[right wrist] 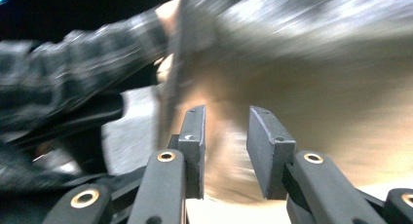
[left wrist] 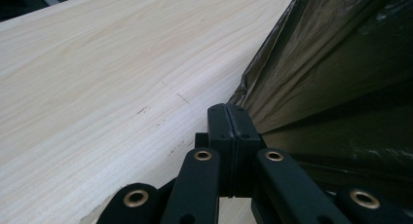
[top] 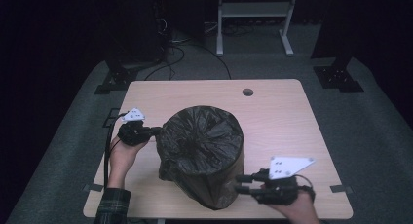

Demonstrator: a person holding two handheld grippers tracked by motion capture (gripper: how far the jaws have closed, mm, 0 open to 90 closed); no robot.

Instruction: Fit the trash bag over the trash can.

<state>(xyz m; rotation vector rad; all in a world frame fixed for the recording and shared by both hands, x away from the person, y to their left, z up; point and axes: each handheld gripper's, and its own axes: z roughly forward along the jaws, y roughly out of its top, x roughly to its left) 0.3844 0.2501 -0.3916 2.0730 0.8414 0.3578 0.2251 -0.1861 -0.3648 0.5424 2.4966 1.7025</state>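
High view places the right gripper [top: 242, 183] nearest, low at the front of the tabletop [top: 282, 117], its jaws parted and pointed leftward at the lower flank of the bin [top: 214, 185], just short of touching it. The bin stands upright mid-tabletop, wrapped in a black bag [top: 202, 139]. Farther back, the left gripper [top: 155, 132] is pressed closed at the bag's left edge, seemingly pinching the film, though that cannot be confirmed.

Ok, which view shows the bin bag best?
The high view: the whole bag over its bin. The left gripper view has one creased edge beside shut jaws. The right gripper view is motion-blurred.
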